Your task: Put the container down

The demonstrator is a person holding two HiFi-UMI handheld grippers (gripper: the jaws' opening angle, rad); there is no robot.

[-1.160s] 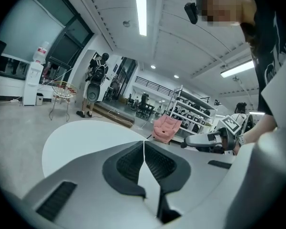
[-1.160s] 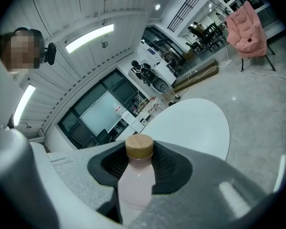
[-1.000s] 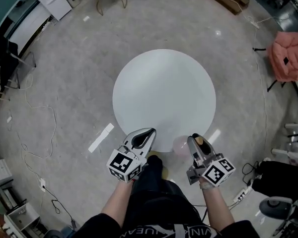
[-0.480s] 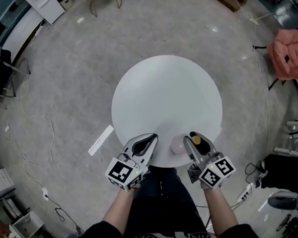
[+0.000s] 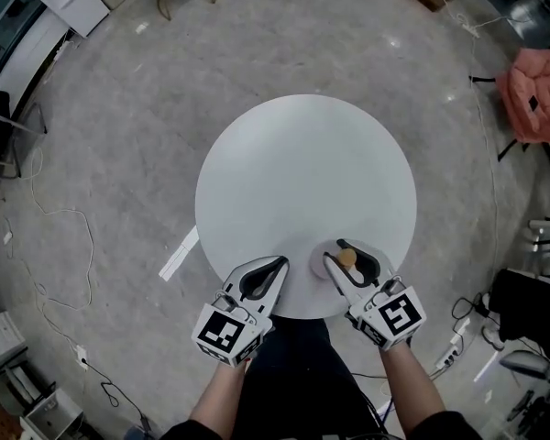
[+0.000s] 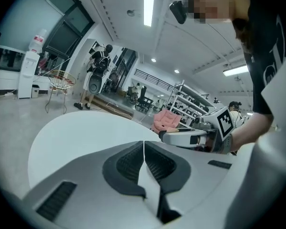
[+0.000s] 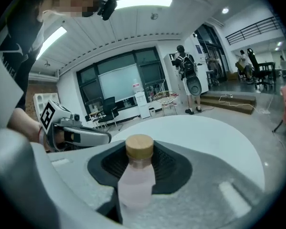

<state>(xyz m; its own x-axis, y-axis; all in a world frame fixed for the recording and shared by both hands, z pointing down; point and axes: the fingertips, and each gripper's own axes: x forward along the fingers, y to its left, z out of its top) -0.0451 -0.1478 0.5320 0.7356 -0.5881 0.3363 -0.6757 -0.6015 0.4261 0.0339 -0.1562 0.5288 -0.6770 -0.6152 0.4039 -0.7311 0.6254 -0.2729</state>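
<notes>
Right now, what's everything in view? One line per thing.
table: 1, white, round, centre of floor
bottle: 1, pale pink with wooden cap, at table's near edge
tape strip: 1, white, floor left of table
cable: 1, white, floor far left
chair: 1, pink, far right
bystander: 1, dark clothes, backpack, beyond table
left hand-held gripper: 1, white and black, shut, empty
right hand-held gripper: 1, white and black, shut on bottle
</notes>
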